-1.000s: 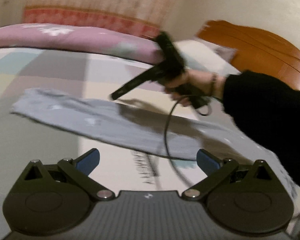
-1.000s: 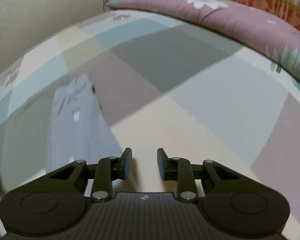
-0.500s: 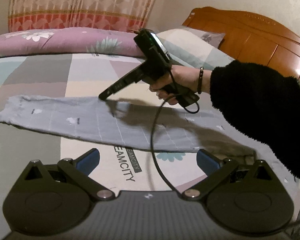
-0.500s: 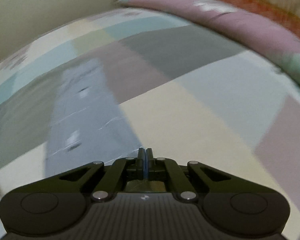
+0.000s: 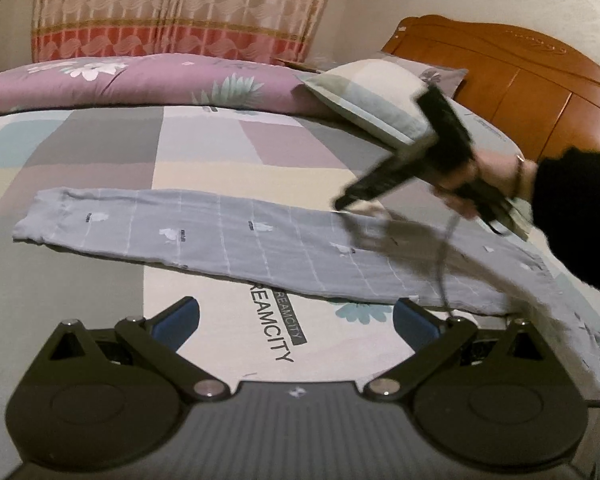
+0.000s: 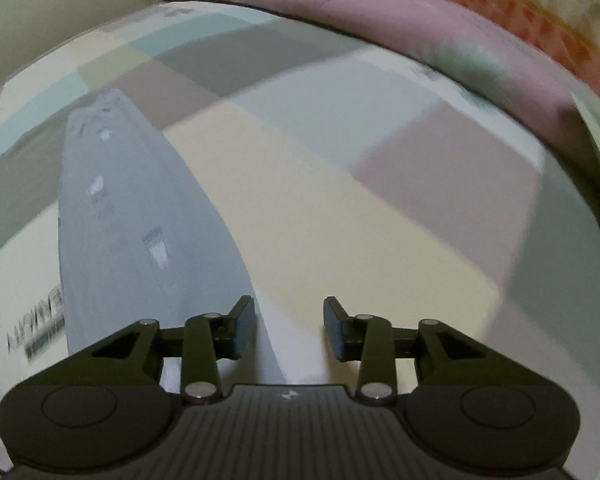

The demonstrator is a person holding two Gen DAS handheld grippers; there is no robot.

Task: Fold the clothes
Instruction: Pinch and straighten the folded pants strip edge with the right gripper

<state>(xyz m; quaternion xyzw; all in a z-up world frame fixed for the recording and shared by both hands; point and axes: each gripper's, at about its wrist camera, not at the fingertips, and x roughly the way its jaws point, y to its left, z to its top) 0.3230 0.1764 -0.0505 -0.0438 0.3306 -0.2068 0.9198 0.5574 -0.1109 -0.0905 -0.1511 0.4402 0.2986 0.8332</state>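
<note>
A long grey-blue pair of trousers with thin white lines and small prints lies stretched flat across the bed, cuff end at the left. My left gripper hovers open just in front of its near edge, nothing between the blue pads. In the left wrist view the other gripper, held by a hand in a black sleeve, has its tip low over the trousers' far edge. In the right wrist view my right gripper is open over that edge of the trousers, nothing between its fingers.
The bed is covered by a patchwork sheet of grey, cream and mauve squares. A purple floral duvet lies along the far side, a pillow by the wooden headboard. A cable hangs from the other gripper.
My right gripper was shut half a second ago and has opened. It has moved right along the trousers' far edge. My left gripper stays open, and its view has tilted up.
</note>
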